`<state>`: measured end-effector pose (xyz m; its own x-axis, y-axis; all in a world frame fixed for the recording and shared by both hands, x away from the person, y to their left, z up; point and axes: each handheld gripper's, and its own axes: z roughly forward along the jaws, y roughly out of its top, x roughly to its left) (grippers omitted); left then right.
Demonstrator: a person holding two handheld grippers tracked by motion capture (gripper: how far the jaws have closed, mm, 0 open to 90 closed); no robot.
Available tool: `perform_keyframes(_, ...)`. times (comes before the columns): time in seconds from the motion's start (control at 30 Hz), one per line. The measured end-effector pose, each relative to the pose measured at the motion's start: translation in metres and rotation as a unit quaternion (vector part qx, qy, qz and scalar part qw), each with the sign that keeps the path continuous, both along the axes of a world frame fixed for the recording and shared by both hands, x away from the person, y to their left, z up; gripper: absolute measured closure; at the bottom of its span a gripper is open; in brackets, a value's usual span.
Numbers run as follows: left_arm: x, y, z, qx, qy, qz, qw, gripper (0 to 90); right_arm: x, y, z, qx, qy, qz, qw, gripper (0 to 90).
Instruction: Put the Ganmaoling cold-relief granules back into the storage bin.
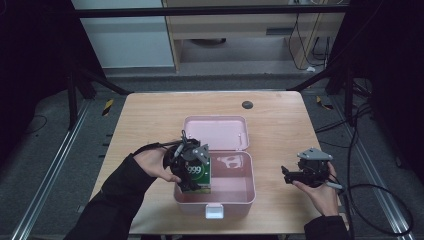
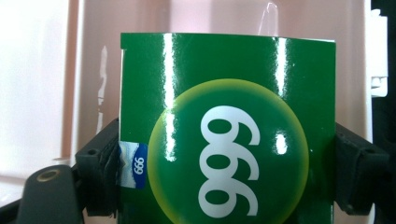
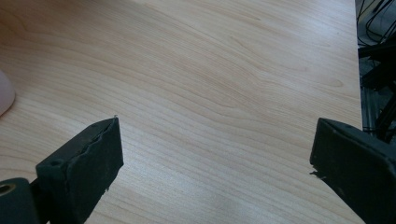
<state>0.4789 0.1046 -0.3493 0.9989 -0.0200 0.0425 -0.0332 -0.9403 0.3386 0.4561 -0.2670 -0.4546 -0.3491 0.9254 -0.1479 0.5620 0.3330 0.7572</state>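
Note:
A green carton marked 999 (image 1: 197, 176) stands at the left end of the open pink box (image 1: 235, 197), held over its rim by my left gripper (image 1: 192, 172). In the left gripper view the green carton (image 2: 229, 135) sits squeezed between the two black jaws, with the pink box wall (image 2: 93, 70) behind it. My right gripper (image 1: 287, 175) rests in a hand to the right of the box, low over the table. Its jaws stand wide apart over bare wood (image 3: 219, 93) with nothing between them.
The box's pink lid (image 1: 216, 131) lies flat behind it. A white latch (image 1: 215, 212) sticks out at the box front. A small dark disc (image 1: 247, 104) sits near the table's far edge. A rounded pink corner of the box (image 3: 4, 95) shows at the left.

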Motion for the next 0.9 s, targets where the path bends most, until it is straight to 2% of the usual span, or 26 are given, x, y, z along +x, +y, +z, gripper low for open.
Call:
perform_keyframes(0.27, 0.001, 0.000, -0.011, 0.013, 0.000, 0.003, 0.9999, 15.0, 0.000, 0.001, -0.001, -0.003, 0.002, 0.002, 1.0000, 2.8)
perform_keyframes(0.6, 0.002, 0.001, -0.025, 0.017, 0.007, 0.007, 0.9998, 14.7, 0.001, 0.001, -0.001, -0.003, 0.002, 0.003, 1.0000, 2.1)
perform_keyframes(0.63, 0.002, 0.001, -0.028, 0.023, 0.004, 0.005, 0.9997, 14.6, 0.001, 0.001, -0.001, -0.003, 0.002, 0.003, 1.0000, 2.0)
perform_keyframes(0.77, 0.001, 0.000, -0.030, 0.026, -0.003, 0.005, 0.9996, 13.9, 0.000, 0.001, 0.000, -0.003, 0.000, 0.005, 1.0000, 2.0)
perform_keyframes(0.9, 0.001, 0.000, -0.031, 0.028, 0.000, 0.004, 0.9996, 12.7, 0.000, 0.002, 0.000, -0.003, 0.002, 0.005, 1.0000, 1.9)
